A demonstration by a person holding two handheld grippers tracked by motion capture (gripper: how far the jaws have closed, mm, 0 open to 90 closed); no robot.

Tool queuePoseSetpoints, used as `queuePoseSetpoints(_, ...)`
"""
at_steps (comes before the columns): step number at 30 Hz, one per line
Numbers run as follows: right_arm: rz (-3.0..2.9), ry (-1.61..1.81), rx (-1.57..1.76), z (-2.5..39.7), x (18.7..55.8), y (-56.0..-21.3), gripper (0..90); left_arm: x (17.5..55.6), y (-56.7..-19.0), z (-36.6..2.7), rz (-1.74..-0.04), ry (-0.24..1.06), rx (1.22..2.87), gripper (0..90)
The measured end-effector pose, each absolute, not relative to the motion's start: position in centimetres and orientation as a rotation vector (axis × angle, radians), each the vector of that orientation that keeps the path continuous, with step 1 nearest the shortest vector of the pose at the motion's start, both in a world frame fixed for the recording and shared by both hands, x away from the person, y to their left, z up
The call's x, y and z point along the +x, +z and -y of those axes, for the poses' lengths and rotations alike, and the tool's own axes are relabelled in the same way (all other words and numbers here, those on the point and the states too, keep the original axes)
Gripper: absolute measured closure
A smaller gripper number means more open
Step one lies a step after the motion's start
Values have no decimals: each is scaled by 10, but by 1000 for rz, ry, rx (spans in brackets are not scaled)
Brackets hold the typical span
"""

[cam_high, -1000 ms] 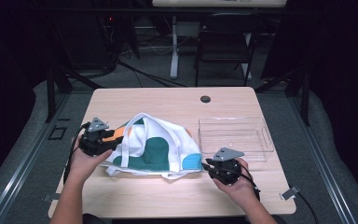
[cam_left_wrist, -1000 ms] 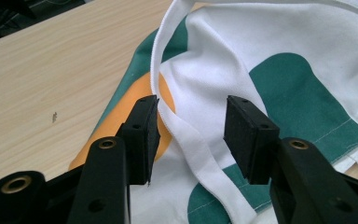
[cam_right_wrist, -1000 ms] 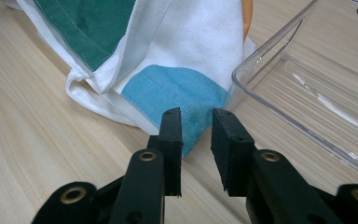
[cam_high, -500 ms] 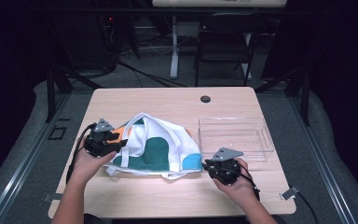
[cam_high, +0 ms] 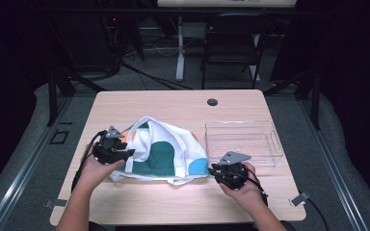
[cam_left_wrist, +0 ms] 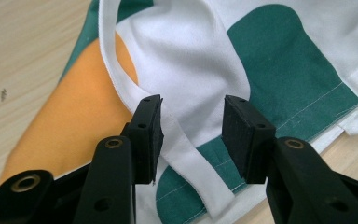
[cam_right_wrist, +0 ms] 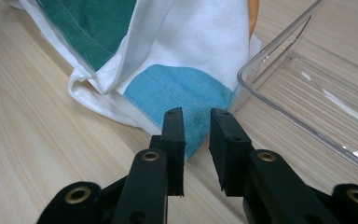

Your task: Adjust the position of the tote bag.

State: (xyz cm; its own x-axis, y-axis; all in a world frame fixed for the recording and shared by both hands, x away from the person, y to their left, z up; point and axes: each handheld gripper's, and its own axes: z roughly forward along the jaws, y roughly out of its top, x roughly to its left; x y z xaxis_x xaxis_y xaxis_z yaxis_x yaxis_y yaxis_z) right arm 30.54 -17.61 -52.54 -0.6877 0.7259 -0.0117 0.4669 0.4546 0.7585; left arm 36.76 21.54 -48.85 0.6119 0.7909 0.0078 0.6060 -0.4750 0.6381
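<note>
- a light wooden table (cam_high: 173, 103) seen from above, with a person's two forearms coming in from the bottom edge, each hand holding a black two-jaw gripper.
- a white cloth (cam_high: 161, 151) printed with green, orange and blue shapes lies crumpled on the middle of the table, nearer the person's side. it looks like an apron or bag, since a white strap (cam_left_wrist: 186, 154) loops across it.
- a clear plastic bin (cam_high: 243, 142) stands just to the right of the cloth, empty, its near corner touching or almost touching the cloth's blue patch.
- the left gripper (cam_high: 120, 153) is at the cloth's left edge. in the left gripper view its jaws stand wide apart, holding nothing, with the strap running down between them over green and white fabric.
- the right gripper (cam_high: 219, 169) is at the cloth's lower right corner. in the right gripper view its jaws are parted by a narrow gap, the blue corner (cam_right_wrist: 182, 95) just ahead of them and not yet pinched.
- risk: if the left jaws close where they are, they may catch the loose strap alone, so a lift would pull the strap and leave the body of the cloth dragging.
- risk: the right jaws sit low on the table; closing short of the hem would miss the corner or nip a single layer that slips out.
- risk: the bin is light and close by, so a sideways tug on the cloth could shove it or tip it.
</note>
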Motion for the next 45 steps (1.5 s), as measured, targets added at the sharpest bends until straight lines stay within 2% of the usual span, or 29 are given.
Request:
queuePoseSetpoints(17,-2373,1145,1015,171,312,-525,732,370,-513,-223,-1207,356,2264,520)
queuePoseSetpoints(24,-2356,1193,981,168,313,-520,730,369,-522,-226,-1242,296,2288,481)
queuePoseSetpoints(45,-2346,1217,980,167,314,-521,716,369,-528,-222,-1246,238,2303,497)
